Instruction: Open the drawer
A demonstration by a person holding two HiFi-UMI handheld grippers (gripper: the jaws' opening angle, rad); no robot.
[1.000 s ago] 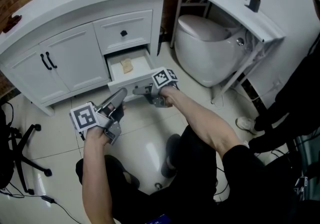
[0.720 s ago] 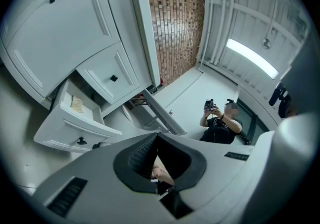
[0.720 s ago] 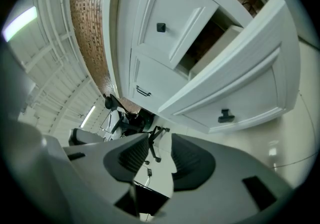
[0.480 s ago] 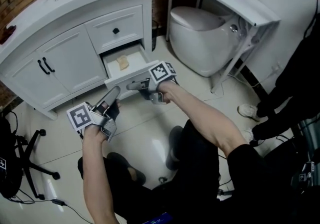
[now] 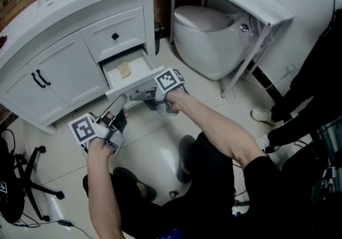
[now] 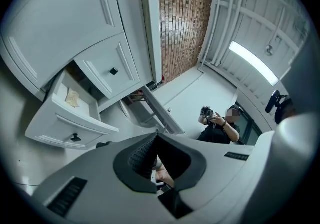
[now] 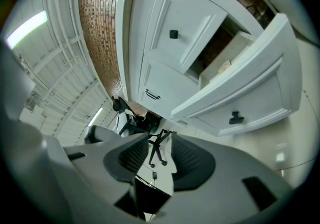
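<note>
While both grippers hang low over the tiled floor (image 5: 160,157), the white cabinet (image 5: 64,67) fills the space ahead of their jaws, and the toilet (image 5: 208,35) stands well off to the right of the right-hand jaws. Beyond the right-hand jaws lies an office chair (image 7: 156,149), whose base the right gripper view shows through the gap between them. Straight ahead of both pairs of jaws is the drawer (image 5: 138,66), the lower of two in the cabinet's right part, pulled well out with its front towards them. Above it the upper drawer (image 5: 115,32) sits flush with the cabinet. The right gripper (image 5: 133,95) holds its jaws spread, with nothing between the pads, and the tips are just short of the drawer front. The left gripper (image 5: 121,100) is beside it, lower and to the left, with its jaws pressed together at the tips and pinching nothing. On the drawer front the small black knob (image 7: 236,117) lies up and to the right of the right-hand jaws, clear of them. Inside the drawer, past both pairs of jaws, a small tan scrap (image 5: 124,70) rests on the white bottom
</note>
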